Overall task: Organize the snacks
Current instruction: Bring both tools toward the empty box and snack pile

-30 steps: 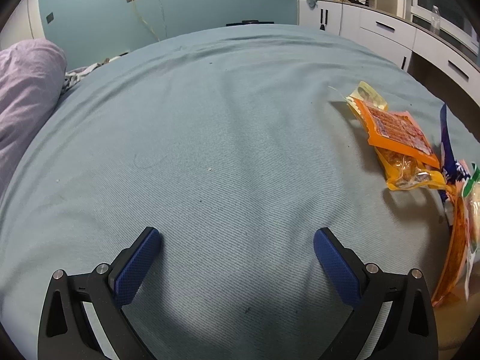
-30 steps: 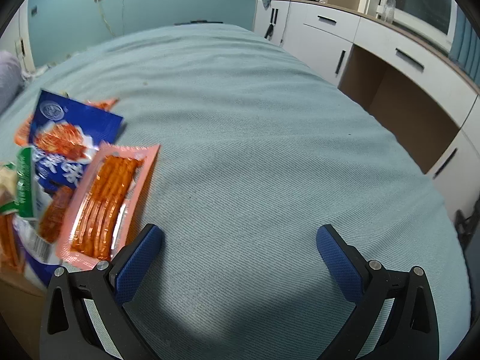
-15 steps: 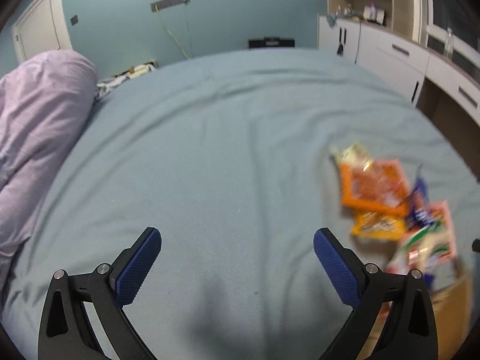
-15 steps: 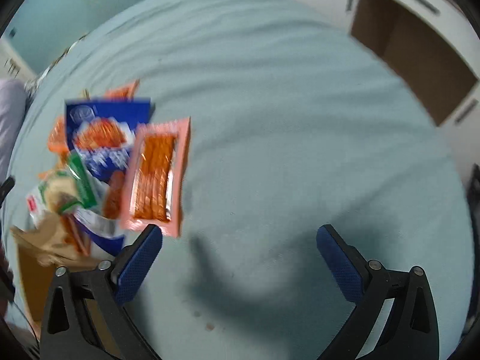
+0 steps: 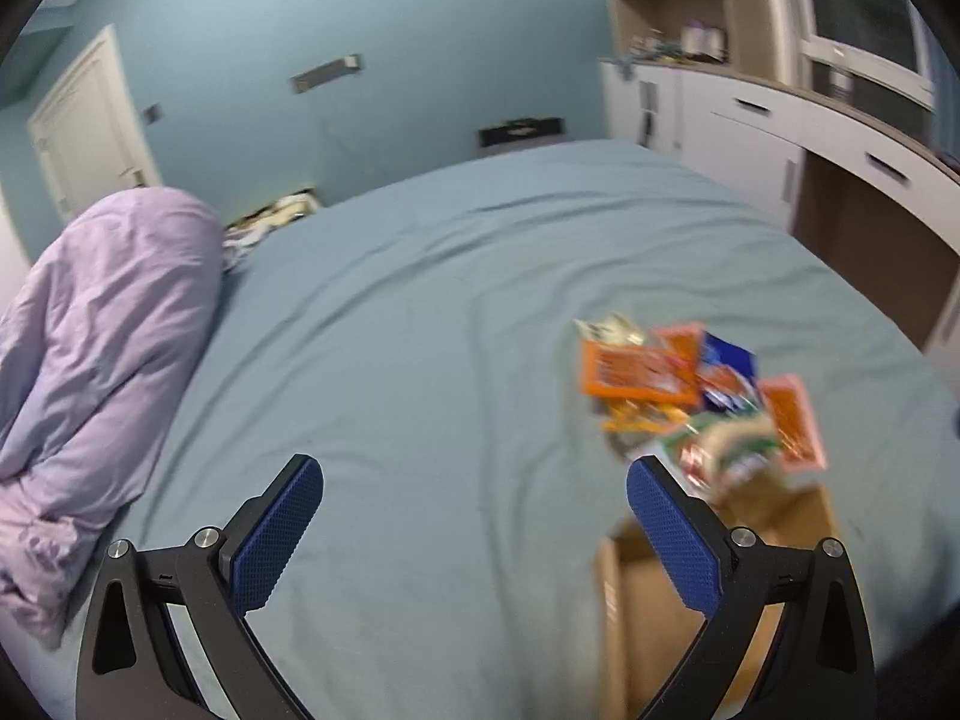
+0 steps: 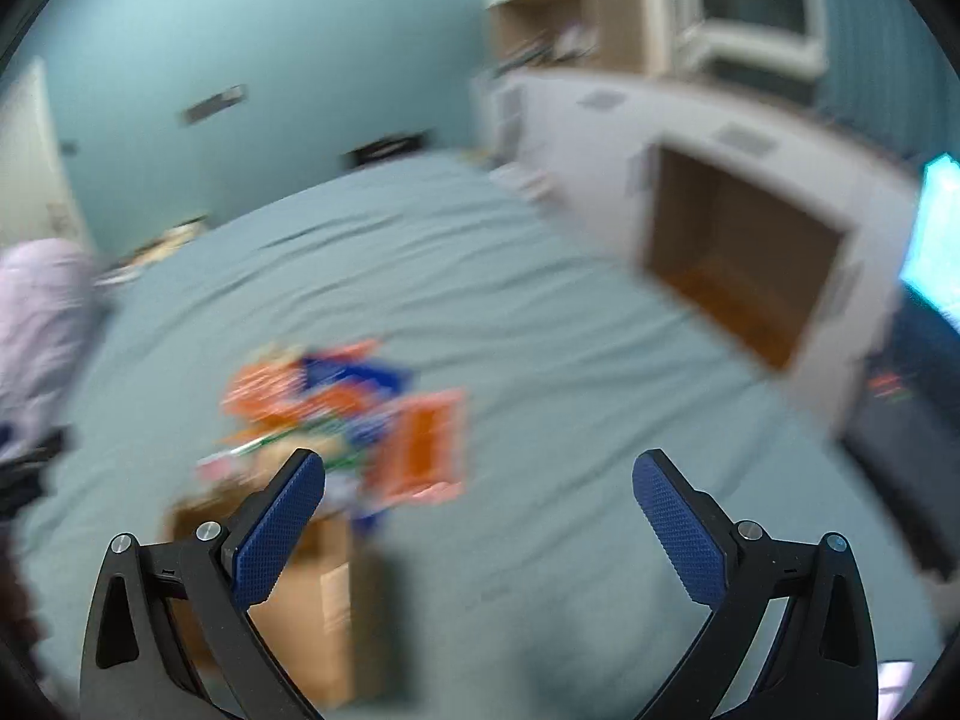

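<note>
While both views are motion-blurred, the layout reads fine: the left gripper [image 5: 474, 474] has its blue fingers [image 5: 276, 534] spread wide with nothing between them, hanging above the bed [image 5: 420, 330]. The right gripper [image 6: 479, 471] is the same, fingers [image 6: 678, 534] wide apart and holding nothing.

The snack pile [image 5: 690, 396] lies on the teal sheet to the right of the left gripper; in the right wrist view it sits left of centre [image 6: 348, 414]. Packets overlap: an orange packet [image 5: 630, 372] on the far-left side, a blue packet [image 5: 729, 372] behind it, a pink packet with orange sticks [image 5: 792, 420] on the right, and a green-and-white packet [image 5: 726, 444] at the near edge. Labels are too blurred to read.

A cardboard box [image 5: 648, 600] sits open just beside the pile's near edge, partly behind the left gripper's right finger; the nearest packets seem to overhang its rim.

A purple duvet [image 5: 102, 330] is bunched on the bed's left side, well apart from the snacks. White cabinets [image 5: 780, 138] line the right wall.
</note>
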